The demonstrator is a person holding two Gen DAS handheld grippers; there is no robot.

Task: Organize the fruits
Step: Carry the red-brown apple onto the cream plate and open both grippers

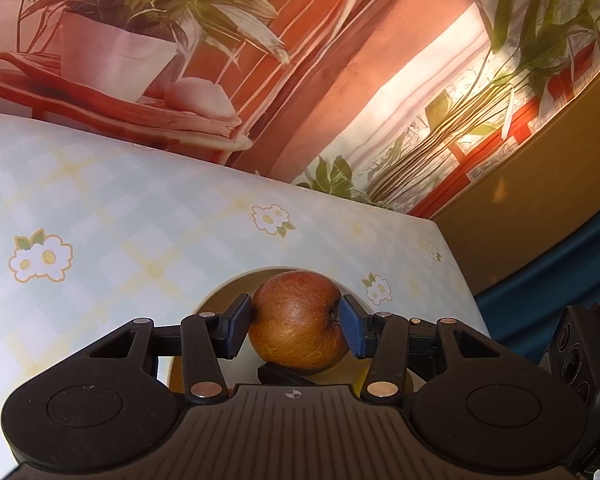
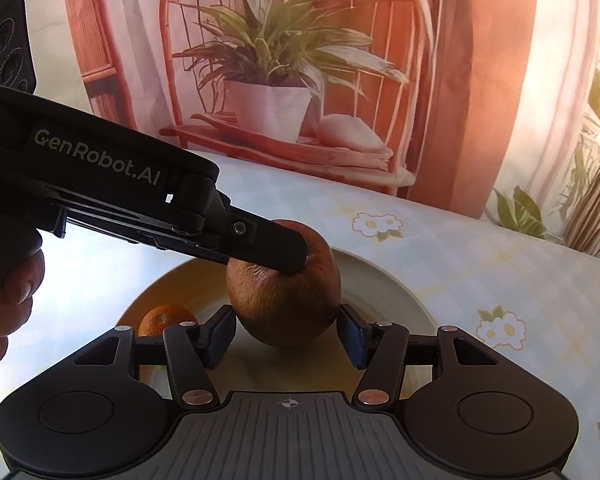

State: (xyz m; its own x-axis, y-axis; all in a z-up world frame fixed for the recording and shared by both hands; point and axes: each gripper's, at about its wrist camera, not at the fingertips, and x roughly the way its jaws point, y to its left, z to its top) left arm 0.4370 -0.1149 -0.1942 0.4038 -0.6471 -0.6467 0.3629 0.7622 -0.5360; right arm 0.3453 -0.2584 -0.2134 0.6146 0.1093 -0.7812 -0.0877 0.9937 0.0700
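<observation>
Left gripper (image 1: 296,322) fingers pinch the apple (image 1: 298,322) over the plate (image 2: 384,280); right gripper (image 2: 288,334) fingers spread beside an orange (image 2: 164,320).

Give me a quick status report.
Left claw shut on apple over plate. Right claw open, just short of it. Orange on plate.

Floral tablecloth (image 2: 440,240) (checked) bears plate (image 2: 396,292).

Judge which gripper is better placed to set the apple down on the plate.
Left. The left gripper is already clamped on the apple above the plate; the right gripper is open, only flanking it.
</observation>
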